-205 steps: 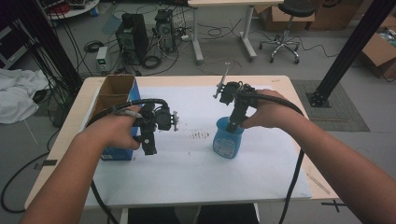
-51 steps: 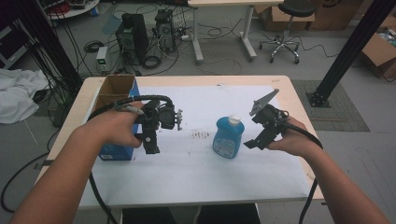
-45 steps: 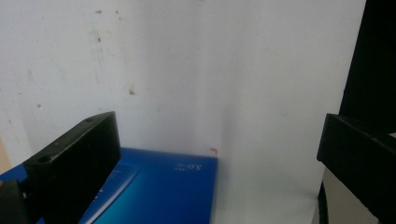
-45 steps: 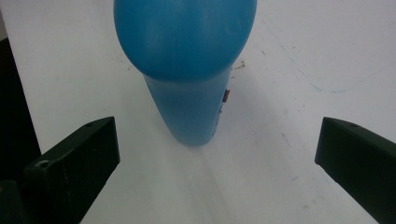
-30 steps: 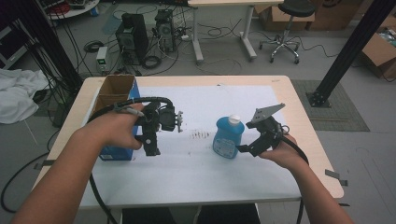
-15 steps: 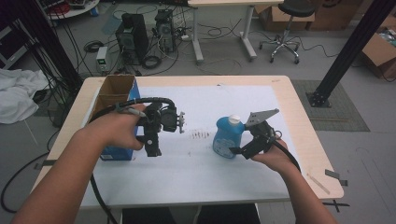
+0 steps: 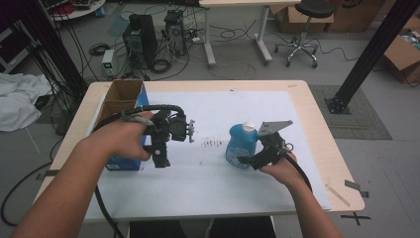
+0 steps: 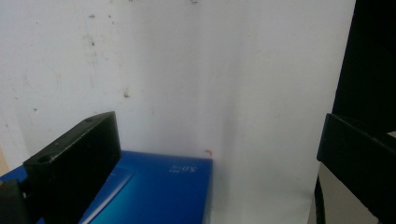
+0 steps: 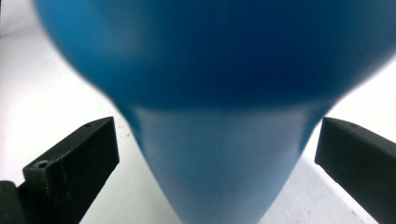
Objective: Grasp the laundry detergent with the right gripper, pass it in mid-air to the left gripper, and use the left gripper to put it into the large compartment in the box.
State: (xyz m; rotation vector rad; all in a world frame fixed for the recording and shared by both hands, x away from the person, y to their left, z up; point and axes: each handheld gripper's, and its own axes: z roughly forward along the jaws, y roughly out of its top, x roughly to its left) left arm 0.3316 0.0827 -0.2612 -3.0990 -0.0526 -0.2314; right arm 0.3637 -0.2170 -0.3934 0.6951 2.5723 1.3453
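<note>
Jaws spread on both: right gripper (image 7: 243,159) straddles blue bottle (image 7: 241,145), left gripper (image 7: 161,159) empty.

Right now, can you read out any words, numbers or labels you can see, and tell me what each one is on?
Blue box: small white print, perhaps digits, too blurred to read.
Blue bottle: no legible label; in the right gripper view its surface between the open jaws is plain blue.
Cardboard boxes on the floor: markings too small to read.
Nothing else carries text.

Even, bright light throughout; the blue bottle (image 9: 215,93) looms blurred, out of focus
</note>
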